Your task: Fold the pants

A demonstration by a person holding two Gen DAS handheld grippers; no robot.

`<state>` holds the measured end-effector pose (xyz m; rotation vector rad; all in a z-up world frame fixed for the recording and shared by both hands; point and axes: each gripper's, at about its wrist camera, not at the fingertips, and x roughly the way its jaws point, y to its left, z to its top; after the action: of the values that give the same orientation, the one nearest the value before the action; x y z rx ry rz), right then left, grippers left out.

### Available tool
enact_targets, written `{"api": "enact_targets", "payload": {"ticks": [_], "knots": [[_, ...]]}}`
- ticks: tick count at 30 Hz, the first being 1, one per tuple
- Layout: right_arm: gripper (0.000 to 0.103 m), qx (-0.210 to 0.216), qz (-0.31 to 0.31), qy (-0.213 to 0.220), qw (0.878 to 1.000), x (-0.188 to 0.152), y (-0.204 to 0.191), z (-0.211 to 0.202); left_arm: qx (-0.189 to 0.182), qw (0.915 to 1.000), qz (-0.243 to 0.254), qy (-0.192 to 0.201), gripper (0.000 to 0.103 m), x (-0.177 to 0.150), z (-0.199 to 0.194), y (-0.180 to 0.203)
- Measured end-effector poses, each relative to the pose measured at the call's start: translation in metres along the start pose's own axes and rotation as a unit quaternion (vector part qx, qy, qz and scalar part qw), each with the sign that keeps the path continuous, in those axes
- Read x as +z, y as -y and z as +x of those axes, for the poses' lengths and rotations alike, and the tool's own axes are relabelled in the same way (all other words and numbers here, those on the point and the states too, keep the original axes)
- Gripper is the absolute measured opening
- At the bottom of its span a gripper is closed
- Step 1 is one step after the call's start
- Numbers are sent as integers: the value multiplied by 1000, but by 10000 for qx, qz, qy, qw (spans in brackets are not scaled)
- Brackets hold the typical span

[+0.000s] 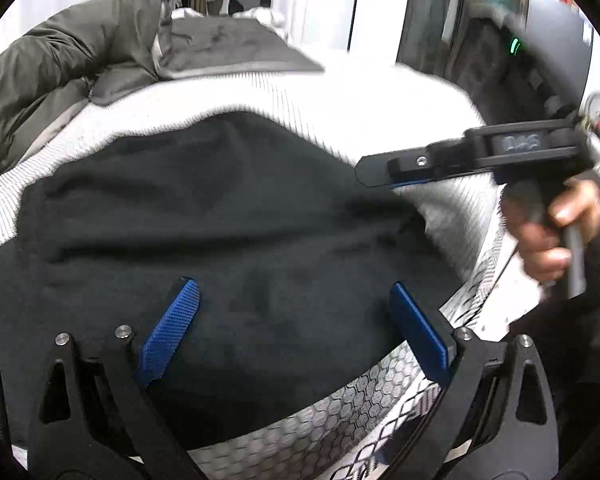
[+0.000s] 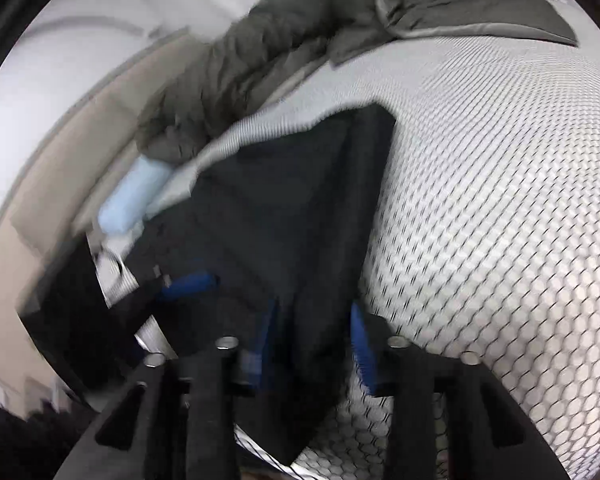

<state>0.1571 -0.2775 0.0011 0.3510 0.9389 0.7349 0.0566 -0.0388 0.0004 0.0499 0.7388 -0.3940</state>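
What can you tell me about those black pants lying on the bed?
The black pants look like soft, matte, fleecy cloth, gathered into a broad, wrinkled mass with low folds rather than spread out flat. They lie on the white mattress cover with its dark honeycomb print, near its front edge. The left gripper hangs open over them, blue pads apart. In the right wrist view a fold of the pants runs between the right gripper's blue pads; blur hides any pinch.

The left gripper [image 1: 292, 332] is hovering with fingers [image 1: 172, 328] spread over black pants [image 1: 220, 216] lying on the bed [image 1: 340, 100]; the right gripper [image 1: 376, 174] is reaching in.
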Motion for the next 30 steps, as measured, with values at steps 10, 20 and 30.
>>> {"api": "enact_targets", "payload": {"ticks": [10, 20, 30], "knots": [[49, -275, 442, -289, 9982, 50, 31, 60, 780, 9780, -1934, -66, 96, 69, 17, -156], [28, -560, 200, -90, 9982, 59, 26, 66, 1227, 9583, -2514, -582, 82, 46, 41, -206], [34, -95, 667, -273, 9974, 53, 38, 69, 1130, 9657, -2302, -406, 62, 3, -4, -179]]}}
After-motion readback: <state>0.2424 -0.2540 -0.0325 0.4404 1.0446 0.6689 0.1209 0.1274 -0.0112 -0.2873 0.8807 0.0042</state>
